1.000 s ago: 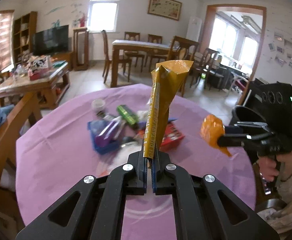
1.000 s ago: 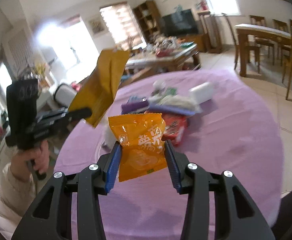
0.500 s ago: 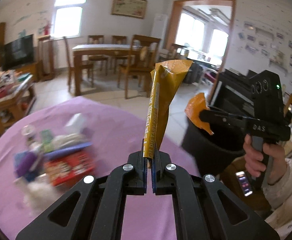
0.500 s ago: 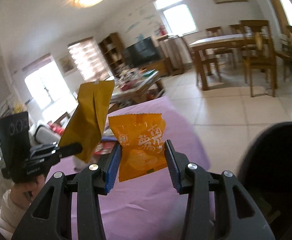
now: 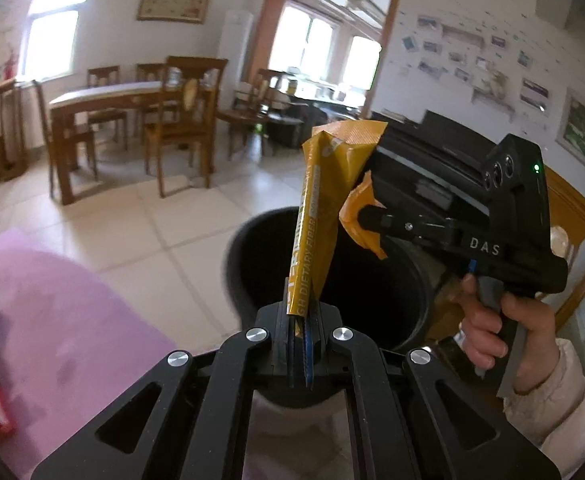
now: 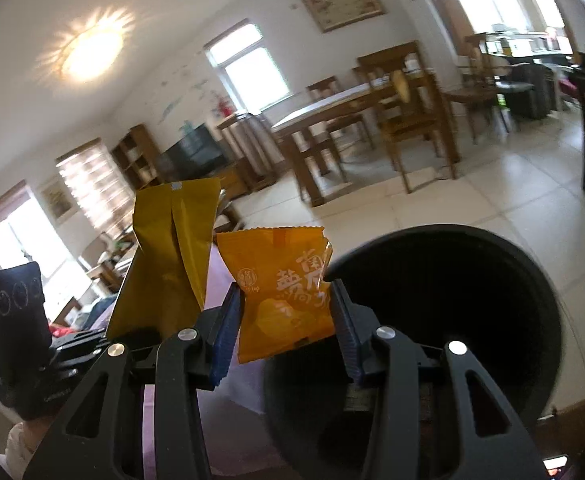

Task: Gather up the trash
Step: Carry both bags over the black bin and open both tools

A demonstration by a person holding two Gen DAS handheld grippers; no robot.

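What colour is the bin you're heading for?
Black, inside and out; the bin shows best in the right wrist view.

A: What are my jaws made of?
B: My left gripper (image 5: pixel 300 354) is matt black plastic with shiny metal bolts, and blue ribbed pads. My right gripper (image 6: pixel 284 320) looks the same.
A: And the wrappers?
B: The yellow wrapper (image 5: pixel 324 200) is thin glossy foil-like plastic, creased, with a crimped top edge. The orange packet (image 6: pixel 280 292) is smooth shiny plastic film with a serrated seal.
A: The bin?
B: The black bin (image 6: pixel 472 300) looks like matt plastic, smooth inside.
A: Around it?
B: The purple tablecloth (image 5: pixel 60 320) is soft matt cloth. The floor tiles (image 5: pixel 132 232) are pale and slightly glossy. The dining chairs (image 5: pixel 180 116) are varnished brown wood.
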